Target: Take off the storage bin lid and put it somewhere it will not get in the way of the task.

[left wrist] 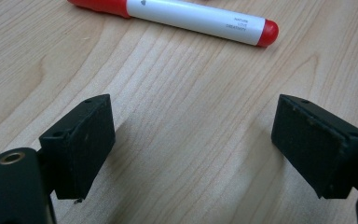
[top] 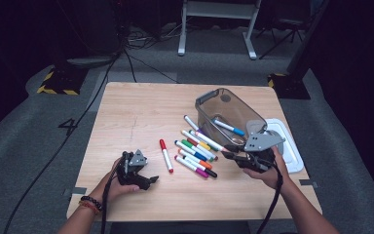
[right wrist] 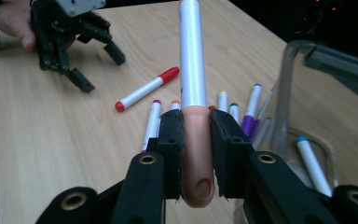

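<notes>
**Right jaws clamped on a peach-capped marker; left jaws apart over bare wood**

High view: the right gripper (top: pixel 233 157) sits in the person's right hand at the front right of the counter (top: pixel 126 117), just in front of the clear plastic bin (top: pixel 226 114). The marker (top: pixel 214 143) it grips shows as a white barrel running up and left from the jaws. A blue-capped marker (top: pixel 229 127) lies inside the bin. The white lid (top: pixel 292 151) lies flat to the right of the bin, touching or nearly so. A loose row of markers (top: pixel 195 153) lies left of the right gripper (green, blue, orange, purple, pink caps among them). A red marker (top: pixel 166 155) lies alone, between that row and the left gripper (top: pixel 148 181), which rests low near the front left edge.

Left gripper view: jaws stand well apart, nothing between them, bare wood under them. The red marker (left wrist: pixel 177 16) lies across the top, ahead of the jaws and clear of both.

Right gripper view: jaws pressed tight on the peach cap of the marker (right wrist: pixel 193 93); the white barrel points away from the camera (far end cut off by the frame). Bin wall (right wrist: pixel 284 93) is at right, with the blue-capped marker (right wrist: pixel 310 163) inside. The left gripper (right wrist: pixel 98 65) is far left, its jaws apart, near the red marker (right wrist: pixel 147 88).
</notes>
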`<state>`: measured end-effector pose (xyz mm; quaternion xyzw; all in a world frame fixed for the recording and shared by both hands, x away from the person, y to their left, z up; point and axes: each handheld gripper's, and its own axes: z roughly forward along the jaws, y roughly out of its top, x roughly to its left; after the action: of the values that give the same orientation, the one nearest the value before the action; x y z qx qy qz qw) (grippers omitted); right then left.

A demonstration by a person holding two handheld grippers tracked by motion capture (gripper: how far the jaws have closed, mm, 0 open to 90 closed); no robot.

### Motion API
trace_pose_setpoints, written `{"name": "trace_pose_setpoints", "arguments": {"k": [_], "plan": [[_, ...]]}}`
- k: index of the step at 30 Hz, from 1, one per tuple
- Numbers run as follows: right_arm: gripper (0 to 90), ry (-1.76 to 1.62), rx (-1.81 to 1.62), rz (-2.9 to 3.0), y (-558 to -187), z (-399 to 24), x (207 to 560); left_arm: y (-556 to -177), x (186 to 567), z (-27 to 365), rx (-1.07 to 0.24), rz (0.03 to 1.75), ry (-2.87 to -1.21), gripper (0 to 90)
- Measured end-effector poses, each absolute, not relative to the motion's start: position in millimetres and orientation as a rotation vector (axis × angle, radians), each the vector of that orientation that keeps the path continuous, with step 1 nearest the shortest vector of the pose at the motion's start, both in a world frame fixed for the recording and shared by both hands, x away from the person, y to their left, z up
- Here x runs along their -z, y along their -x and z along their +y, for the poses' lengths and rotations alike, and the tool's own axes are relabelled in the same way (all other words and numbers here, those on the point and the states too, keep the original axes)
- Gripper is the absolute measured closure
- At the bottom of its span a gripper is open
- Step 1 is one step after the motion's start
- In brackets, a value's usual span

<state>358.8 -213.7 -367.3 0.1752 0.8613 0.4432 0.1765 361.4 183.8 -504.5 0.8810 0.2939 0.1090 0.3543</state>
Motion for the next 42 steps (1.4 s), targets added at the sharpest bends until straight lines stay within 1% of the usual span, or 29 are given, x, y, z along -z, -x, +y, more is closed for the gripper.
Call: {"name": "trace_pose_setpoints", "arguments": {"k": [12,18,24,36,42], "plan": [[75.1,-0.607,-1.202,2.369,-396,-231,341,-362,504,184,-0.282,0.759,-2.278,13.8],[75.2,-0.667,-1.164,2.369,-419,-234,336,-362,504,184,-0.281,0.758,-2.278,13.8],[75.1,-0.700,-1.095,2.392,-440,-232,342,-362,504,184,-0.281,0.756,-2.279,13.7],[75.1,-0.845,-0.978,2.509,-478,-223,369,-362,504,184,-0.281,0.756,-2.279,13.7],[75.1,-0.893,-0.881,2.559,-488,-215,378,-362,504,184,-0.281,0.756,-2.279,13.7]]}}
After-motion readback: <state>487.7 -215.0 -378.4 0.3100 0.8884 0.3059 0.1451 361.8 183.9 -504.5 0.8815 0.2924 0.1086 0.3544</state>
